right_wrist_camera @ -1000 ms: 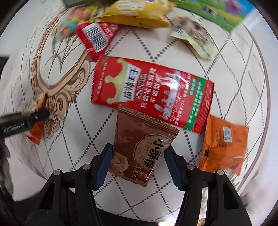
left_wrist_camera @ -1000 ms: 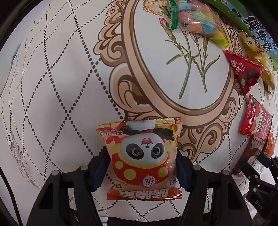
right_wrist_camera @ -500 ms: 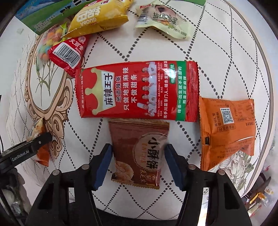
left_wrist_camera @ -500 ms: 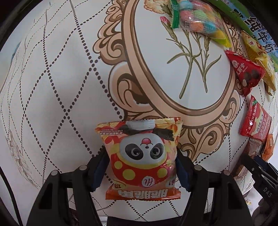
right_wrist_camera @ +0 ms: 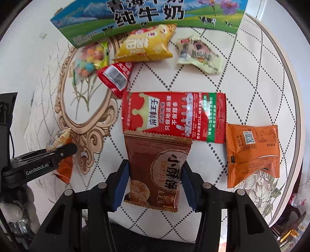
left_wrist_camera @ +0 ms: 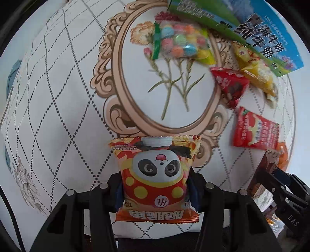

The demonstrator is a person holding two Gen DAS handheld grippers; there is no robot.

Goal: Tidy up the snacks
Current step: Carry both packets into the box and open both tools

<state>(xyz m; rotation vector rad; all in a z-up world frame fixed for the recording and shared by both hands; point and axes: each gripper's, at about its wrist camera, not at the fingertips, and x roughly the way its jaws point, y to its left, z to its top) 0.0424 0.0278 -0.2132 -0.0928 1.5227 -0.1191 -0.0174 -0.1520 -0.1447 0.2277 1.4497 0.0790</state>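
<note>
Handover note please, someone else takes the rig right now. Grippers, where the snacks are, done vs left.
Left gripper: jaws closing on the panda snack bag, pads on its sides.
Right gripper: jaws closing on the brown pastry packet, pads on both sides.
Loose on the table: long red packet, orange packet, yellow bag, pale packet, small red packet, candy bag, all in front of the milk carton box.
Done: two packets gripped.
Left: place both, then sort the rest.
</note>
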